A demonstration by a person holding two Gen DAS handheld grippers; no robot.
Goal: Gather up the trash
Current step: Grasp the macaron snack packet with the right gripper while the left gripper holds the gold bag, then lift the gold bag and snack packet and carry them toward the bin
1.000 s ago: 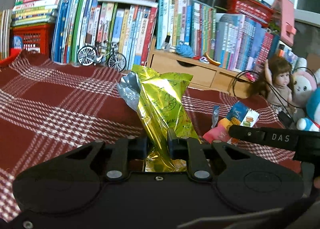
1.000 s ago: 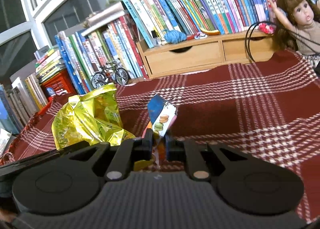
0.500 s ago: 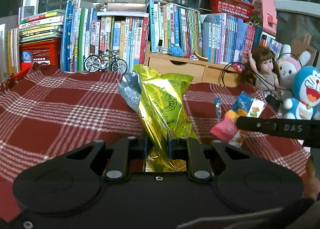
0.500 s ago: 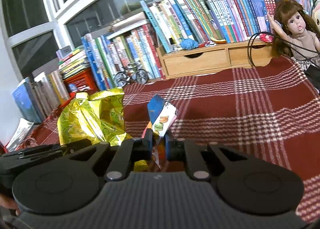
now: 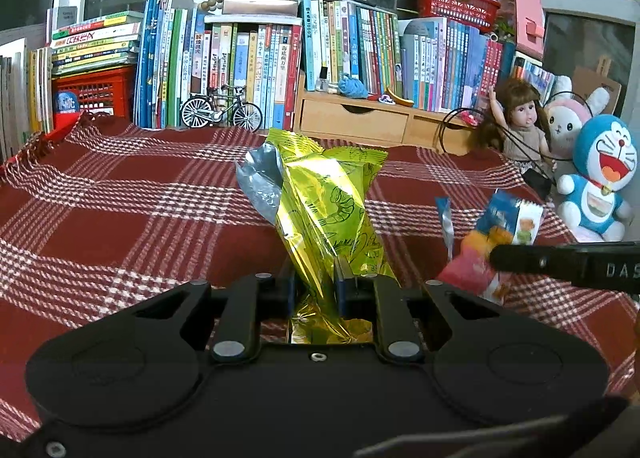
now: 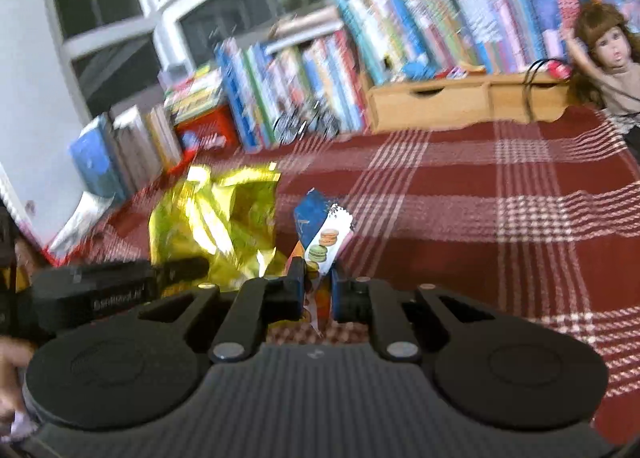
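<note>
A red plaid cloth [image 5: 120,225] covers the whole surface and runs back to a long row of books [image 5: 248,65] standing upright against the windows. At the left end of that row a red crate [image 5: 94,91] sits under a flat stack of books, and toward the right a wooden drawer unit [image 5: 356,123] carries more books on its top. On the right edge of the cloth a blue cat plush [image 5: 600,177] sits just beside a pink rabbit plush [image 5: 572,121] and a doll [image 5: 520,125] with brown hair and one arm raised. A model bicycle [image 5: 220,113] stands in front of the books. The left gripper [image 5: 314,282] has its jaws nearly closed, pinching the lower end of a yellow-green snack bag [image 5: 332,213], which rises upright above the cloth with its silver inner foil showing at the torn top. To its right, the right gripper [image 6: 316,286] has its jaws drawn in just as narrowly, clamped on a small macaron wrapper [image 6: 324,234], blue and white with printed macarons, which stands up between the fingers above the cloth. In the right wrist view the background is blurred, and the yellow-green bag shows just left of the wrapper, apart from it.
</note>
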